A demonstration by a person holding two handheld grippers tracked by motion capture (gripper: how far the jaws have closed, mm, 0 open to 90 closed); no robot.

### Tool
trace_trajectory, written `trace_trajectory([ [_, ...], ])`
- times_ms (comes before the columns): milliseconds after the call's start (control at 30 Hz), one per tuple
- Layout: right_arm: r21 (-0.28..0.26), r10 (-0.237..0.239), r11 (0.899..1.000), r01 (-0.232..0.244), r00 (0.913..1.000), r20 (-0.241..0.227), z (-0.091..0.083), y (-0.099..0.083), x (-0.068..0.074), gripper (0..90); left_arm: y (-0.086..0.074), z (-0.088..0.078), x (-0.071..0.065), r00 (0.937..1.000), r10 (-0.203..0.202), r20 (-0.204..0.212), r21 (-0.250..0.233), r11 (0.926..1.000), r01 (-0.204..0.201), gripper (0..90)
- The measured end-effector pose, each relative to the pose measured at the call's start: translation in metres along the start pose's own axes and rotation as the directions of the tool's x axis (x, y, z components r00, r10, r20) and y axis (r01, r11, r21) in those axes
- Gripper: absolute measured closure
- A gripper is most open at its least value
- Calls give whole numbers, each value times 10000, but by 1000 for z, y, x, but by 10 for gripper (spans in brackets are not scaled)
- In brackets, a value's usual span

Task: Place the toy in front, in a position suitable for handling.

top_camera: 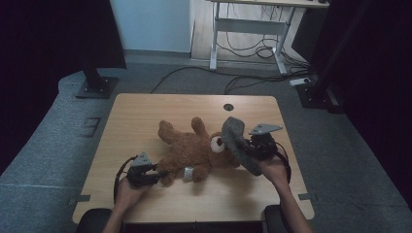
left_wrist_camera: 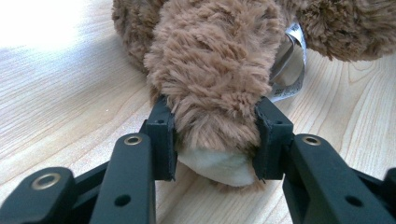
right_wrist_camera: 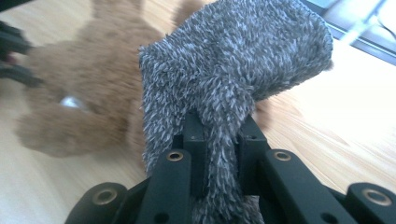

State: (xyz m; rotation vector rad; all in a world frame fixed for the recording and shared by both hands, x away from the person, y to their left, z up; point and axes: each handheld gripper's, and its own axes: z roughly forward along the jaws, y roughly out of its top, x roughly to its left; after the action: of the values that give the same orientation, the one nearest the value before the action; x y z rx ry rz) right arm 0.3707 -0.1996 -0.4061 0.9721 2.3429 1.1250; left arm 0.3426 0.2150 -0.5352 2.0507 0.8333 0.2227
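Note:
A brown teddy bear (top_camera: 194,148) lies on the wooden table (top_camera: 141,114), head to the right. My left gripper (top_camera: 156,174) is shut on the bear's leg (left_wrist_camera: 215,70); in the left gripper view its pads (left_wrist_camera: 161,135) press both sides of the foot, whose pale sole shows between them. A white label (left_wrist_camera: 292,60) hangs behind the leg. My right gripper (top_camera: 244,145) is shut on a grey fuzzy cloth (top_camera: 235,138), held by the bear's head. In the right gripper view the cloth (right_wrist_camera: 233,60) bunches up from the jaws, and the bear (right_wrist_camera: 88,84) is blurred behind it.
A small round hole (top_camera: 228,106) sits near the table's far edge. Beyond the table are a white-legged desk (top_camera: 252,24), cables on the floor (top_camera: 252,80) and a black stand base (top_camera: 97,87). Dark curtains flank both sides.

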Motion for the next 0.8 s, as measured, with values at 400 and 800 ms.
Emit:
trace_trajectory([
  [400,307,-681,9969,728,9888,-1327,55,22,41,779,0,0,0,10000,3,-4,37,10000,-3,573],
  [800,1012,-610,9918,777,9855,-1583,90,2,47,781,1,0,-1,10000,44,-32,102,9999,-44,652],
])
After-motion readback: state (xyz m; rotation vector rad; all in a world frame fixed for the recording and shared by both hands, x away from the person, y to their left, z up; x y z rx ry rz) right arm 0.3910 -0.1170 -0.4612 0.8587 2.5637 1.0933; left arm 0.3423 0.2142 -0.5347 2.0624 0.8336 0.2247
